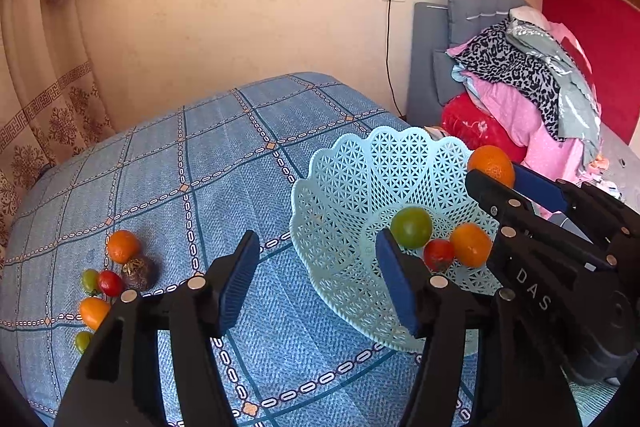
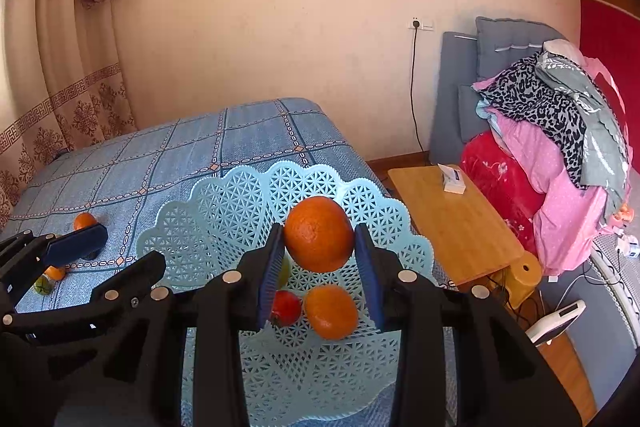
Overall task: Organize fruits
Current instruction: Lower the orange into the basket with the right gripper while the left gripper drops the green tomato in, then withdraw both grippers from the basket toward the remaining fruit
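A pale blue lattice basket (image 1: 320, 183) (image 2: 224, 195) stands on the blue checked tablecloth (image 1: 200, 155). In it lie a green tomato (image 1: 411, 227), a red tomato (image 1: 439, 254) (image 2: 286, 307) and an orange (image 1: 471, 245) (image 2: 331, 311). My right gripper (image 2: 319, 241) (image 1: 496, 173) is shut on a larger orange (image 2: 316, 227) (image 1: 491, 163) and holds it above the basket. My left gripper (image 1: 318, 279) (image 2: 130, 247) is open at the basket's near left rim, with no fruit between its pads. Several loose fruits lie at the left: an orange (image 1: 123, 246), a brown passion fruit (image 1: 138, 271) and a red tomato (image 1: 109, 283).
More small fruit (image 1: 94, 311) sits near the table's left front. Right of the table stands a low wooden side table (image 2: 452, 227) with a white box (image 2: 454, 179). Behind it is a bed piled with bedding (image 2: 560, 147). A curtain (image 2: 60, 67) hangs at the left.
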A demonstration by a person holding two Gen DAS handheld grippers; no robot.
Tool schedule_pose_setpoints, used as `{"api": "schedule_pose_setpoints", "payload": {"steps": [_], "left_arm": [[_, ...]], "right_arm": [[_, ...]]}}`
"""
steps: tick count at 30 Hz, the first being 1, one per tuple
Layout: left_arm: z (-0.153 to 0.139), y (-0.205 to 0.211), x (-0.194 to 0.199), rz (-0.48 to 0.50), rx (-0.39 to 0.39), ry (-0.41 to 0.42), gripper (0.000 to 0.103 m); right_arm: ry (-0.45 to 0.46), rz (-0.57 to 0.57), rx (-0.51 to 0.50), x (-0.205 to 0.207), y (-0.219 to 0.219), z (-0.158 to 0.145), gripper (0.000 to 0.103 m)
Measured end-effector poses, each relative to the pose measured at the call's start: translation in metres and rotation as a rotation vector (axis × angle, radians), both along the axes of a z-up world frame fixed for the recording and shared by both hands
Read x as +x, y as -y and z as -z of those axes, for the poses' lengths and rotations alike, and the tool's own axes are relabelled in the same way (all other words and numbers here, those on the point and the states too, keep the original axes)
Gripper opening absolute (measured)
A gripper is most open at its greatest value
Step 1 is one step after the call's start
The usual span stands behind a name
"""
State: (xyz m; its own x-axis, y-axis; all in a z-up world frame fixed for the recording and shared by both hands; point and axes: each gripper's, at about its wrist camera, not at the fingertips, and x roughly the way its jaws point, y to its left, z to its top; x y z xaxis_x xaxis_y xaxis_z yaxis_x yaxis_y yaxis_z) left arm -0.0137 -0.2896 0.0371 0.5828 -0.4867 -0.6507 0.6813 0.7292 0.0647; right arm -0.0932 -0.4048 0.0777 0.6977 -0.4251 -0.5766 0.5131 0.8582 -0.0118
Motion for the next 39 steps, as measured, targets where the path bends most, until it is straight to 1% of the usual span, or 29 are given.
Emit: {"api": "schedule_pose_setpoints", "payload": {"steps": [4, 5, 6, 8, 11, 14, 18, 31, 34, 39], "left_arm": [[-0.001, -0.002, -0.003, -0.015, 0.01, 0.036, 0.068], [-0.001, -0.003, -0.004, -0.02, 0.012, 0.046, 0.071], [-0.001, -0.004, -0.003, -0.024, 0.013, 0.054, 0.073], [-0.002, -0.008, -0.003, -0.034, 0.014, 0.064, 0.074], [-0.002, -0.012, -0.003, -0.046, 0.012, 0.074, 0.077], [-0.004, -0.014, -0.004, -0.058, 0.018, 0.093, 0.078], [-0.007, -0.019, -0.008, -0.073, 0.02, 0.123, 0.081], [-0.013, -0.042, -0.011, -0.136, 0.026, 0.18, 0.082], [-0.013, -0.051, -0.011, -0.155, 0.028, 0.197, 0.087], [-0.012, -0.065, -0.009, -0.182, 0.04, 0.205, 0.087]], "right_arm": [[-0.002, 0.009, 0.022, 0.001, 0.002, 0.001, 0.038], [0.004, 0.015, 0.023, 0.0, 0.003, 0.001, 0.044], [0.012, 0.023, 0.018, -0.001, 0.004, 0.0, 0.053], [0.029, 0.031, 0.001, -0.004, 0.002, -0.004, 0.06], [0.044, 0.031, -0.005, -0.007, 0.001, -0.008, 0.06], [0.049, 0.031, -0.008, -0.008, -0.002, -0.01, 0.06], [0.049, 0.024, -0.01, -0.008, -0.005, -0.01, 0.06], [0.054, 0.0, -0.012, -0.008, -0.015, -0.008, 0.06], [0.058, -0.01, -0.009, -0.007, -0.019, -0.008, 0.06], [0.058, -0.026, -0.014, -0.006, -0.028, -0.007, 0.064]]}}
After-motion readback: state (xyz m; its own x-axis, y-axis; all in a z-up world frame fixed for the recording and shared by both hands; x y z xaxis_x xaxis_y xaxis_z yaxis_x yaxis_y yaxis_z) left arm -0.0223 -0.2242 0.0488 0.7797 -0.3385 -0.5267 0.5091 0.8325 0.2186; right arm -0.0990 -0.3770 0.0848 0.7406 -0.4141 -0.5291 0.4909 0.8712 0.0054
